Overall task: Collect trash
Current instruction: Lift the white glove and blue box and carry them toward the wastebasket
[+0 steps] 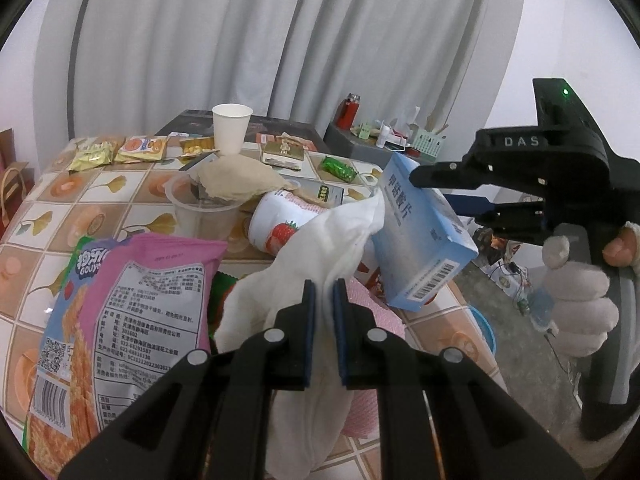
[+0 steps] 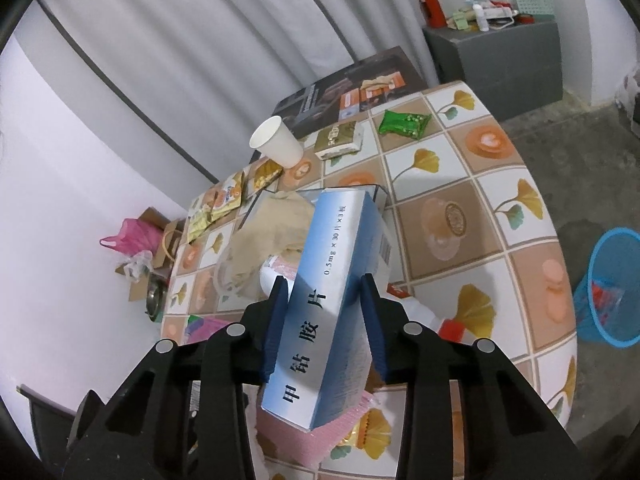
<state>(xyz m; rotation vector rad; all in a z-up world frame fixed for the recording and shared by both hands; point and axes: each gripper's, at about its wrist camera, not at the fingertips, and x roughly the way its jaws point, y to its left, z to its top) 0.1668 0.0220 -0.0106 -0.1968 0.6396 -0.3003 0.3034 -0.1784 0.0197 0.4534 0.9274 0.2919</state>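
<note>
Your left hand-held gripper (image 1: pixel 323 292) is clamped on a white tissue (image 1: pixel 320 240) lifted over the bench (image 1: pixel 120 196). Your right hand-held gripper (image 2: pixel 325 292) pinches a blue medicine box (image 2: pixel 340 264), held tilted above the bench, just beside the tissue. Blue bin (image 2: pixel 612 284) sits on the floor.
</note>
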